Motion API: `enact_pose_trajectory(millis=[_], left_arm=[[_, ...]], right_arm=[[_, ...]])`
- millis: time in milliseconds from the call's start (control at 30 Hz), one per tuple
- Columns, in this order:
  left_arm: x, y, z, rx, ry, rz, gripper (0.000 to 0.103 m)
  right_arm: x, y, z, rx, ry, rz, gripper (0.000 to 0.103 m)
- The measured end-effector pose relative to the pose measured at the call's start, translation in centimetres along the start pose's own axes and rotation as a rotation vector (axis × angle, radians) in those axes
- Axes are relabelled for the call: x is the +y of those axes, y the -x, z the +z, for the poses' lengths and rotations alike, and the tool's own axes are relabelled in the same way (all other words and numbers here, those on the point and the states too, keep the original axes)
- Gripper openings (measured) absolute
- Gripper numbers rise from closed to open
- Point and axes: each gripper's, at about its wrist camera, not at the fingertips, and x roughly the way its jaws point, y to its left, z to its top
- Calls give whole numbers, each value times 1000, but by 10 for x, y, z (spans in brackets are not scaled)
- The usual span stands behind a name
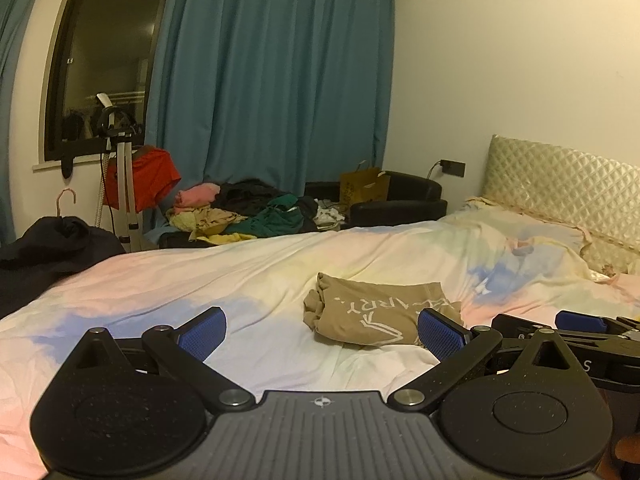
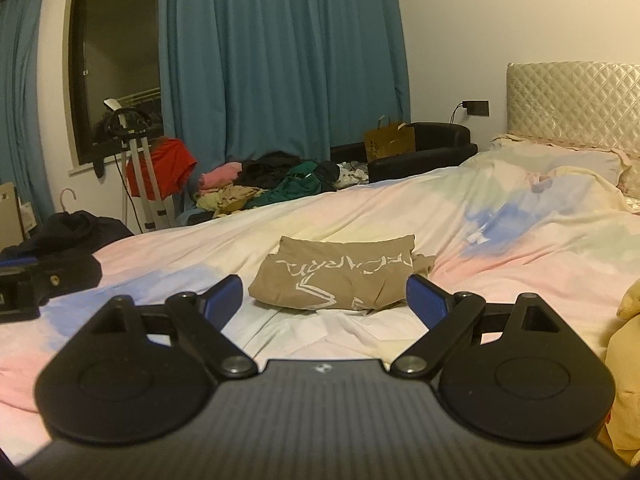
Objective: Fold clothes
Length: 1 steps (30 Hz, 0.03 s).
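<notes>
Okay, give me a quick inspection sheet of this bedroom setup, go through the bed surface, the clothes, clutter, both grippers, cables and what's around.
Surface: bed with a wrinkled pastel duvet.
Job's things: tan T-shirt with white lettering, lying folded mid-bed; dark garment on a pink hanger at the bed's left edge; yellow fabric at the near right edge.
Clutter: heap of clothes on the far side of the bed; brown paper bag on a black chair.
Grippers: left gripper open, empty; right gripper open, empty; neither touches the shirt.
Cables: one runs to a wall socket; another hangs down by the tripod.
Surroundings: blue curtains, dark window, quilted headboard.
</notes>
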Motion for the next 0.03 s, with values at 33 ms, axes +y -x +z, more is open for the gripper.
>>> enact_pose_trajectory(millis=[33], left_arm=[[0,0,0,-4,-1,0,103]], right_arm=[[0,-1,0,5,1,-1,90]])
